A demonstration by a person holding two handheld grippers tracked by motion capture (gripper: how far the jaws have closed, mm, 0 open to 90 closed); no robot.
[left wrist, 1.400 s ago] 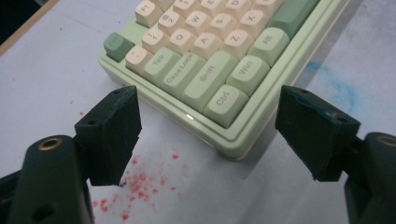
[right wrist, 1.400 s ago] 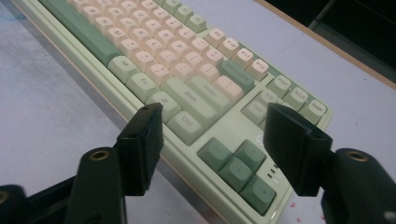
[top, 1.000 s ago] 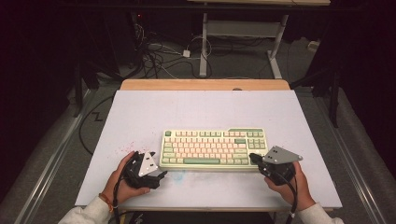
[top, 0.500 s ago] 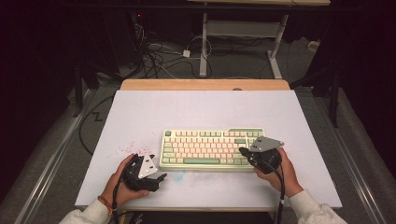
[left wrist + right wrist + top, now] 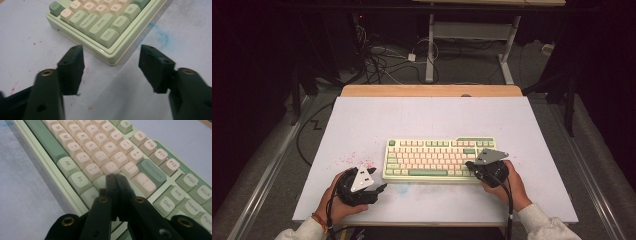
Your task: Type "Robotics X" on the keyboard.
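While hovering low over the keyboard (image 5: 439, 160), centre of the high view, long axis left to right: right tool (image 5: 116, 180) shut, empty, tips perhaps brushing the keys nearest Backspace. Left tool (image 5: 111, 66) just narrowed, part open, empty, short of the Ctrl corner on the desk (image 5: 427, 115).

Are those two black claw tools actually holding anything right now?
No. The right gripper is shut with nothing between its jaws, over the keyboard. The left gripper, just closing partway, has nothing between its jaws.

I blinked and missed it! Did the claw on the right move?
Yes. The right claw slid left from the white table onto the pale green keyboard's right end.
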